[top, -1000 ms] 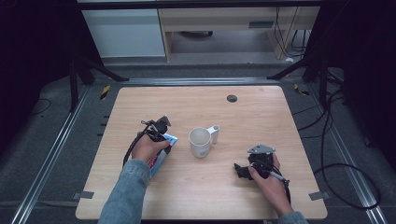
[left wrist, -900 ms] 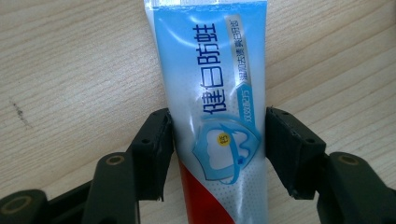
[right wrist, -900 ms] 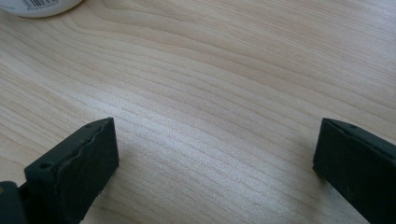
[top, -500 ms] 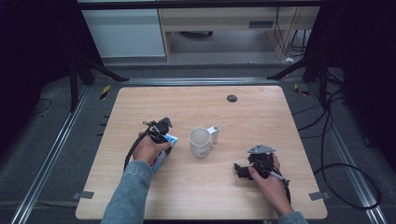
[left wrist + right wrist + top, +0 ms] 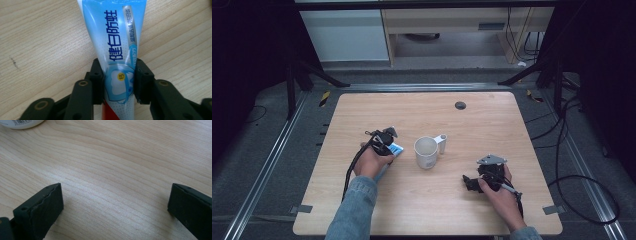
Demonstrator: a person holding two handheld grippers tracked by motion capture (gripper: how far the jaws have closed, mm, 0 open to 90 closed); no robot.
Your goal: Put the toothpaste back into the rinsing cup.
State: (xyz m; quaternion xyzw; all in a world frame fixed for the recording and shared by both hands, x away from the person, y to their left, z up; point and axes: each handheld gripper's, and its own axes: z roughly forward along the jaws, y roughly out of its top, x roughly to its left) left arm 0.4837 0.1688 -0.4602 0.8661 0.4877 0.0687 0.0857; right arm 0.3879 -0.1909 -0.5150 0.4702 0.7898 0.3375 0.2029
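Observation:
A blue and white toothpaste tube lies flat on the wooden table, left of a white mug. My left gripper has just been closing. Its pads now press both sides of the tube near the red end. In the high view the left gripper sits over the tube, held by the person's left hand. My right gripper rests low at the table's front right, pointing left, and stands open over bare wood. The mug's base shows at that view's top left.
The mug's handle points right and back. A small black round disc lies near the table's far edge. Dark floor, metal rails and cables surround the table, with white cabinets beyond it.

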